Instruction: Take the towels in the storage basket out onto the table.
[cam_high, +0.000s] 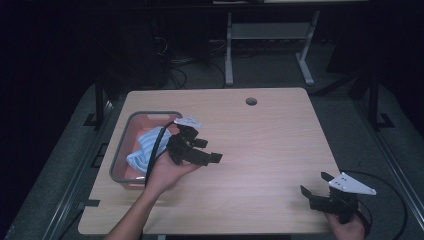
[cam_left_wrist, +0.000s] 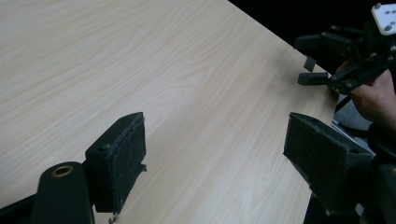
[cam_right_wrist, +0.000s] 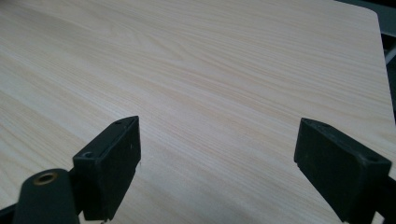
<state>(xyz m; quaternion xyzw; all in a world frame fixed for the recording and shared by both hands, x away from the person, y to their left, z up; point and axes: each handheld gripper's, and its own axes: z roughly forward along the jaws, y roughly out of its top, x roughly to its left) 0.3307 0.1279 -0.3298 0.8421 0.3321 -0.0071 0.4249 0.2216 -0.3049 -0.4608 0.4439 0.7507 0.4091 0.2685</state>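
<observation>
Dim surroundings close in around a pale wooden table (cam_high: 260, 150), with grey desk legs (cam_high: 229, 50) and tangled cables on the floor behind it. A round cable hole (cam_high: 251, 101) sits near the table's far edge. At the table's left side stands a grey-rimmed bin (cam_high: 120, 150) with a reddish inside, and a bundle of light blue cloth (cam_high: 145, 147) lies in it, crumpled and partly hidden by the person's left hand (cam_high: 167, 172) and the black cable (cam_high: 155, 147) trailing from that tool.

The left gripper (cam_high: 207, 150) is held just beside the bin, over the table, pointing toward the right. Its jaws stand wide apart with bare wood between them; it grips nothing, and its fuzzy pads (cam_left_wrist: 119, 161) look worn. The right gripper (cam_high: 316, 184) hovers at the near right corner of the table, well apart from the left one, in the right hand (cam_high: 345, 227), a grey three-cornered plate (cam_high: 352, 183) on top. Its jaws too are spread wide and empty, with plain tabletop (cam_right_wrist: 210, 93) showing between them.
</observation>
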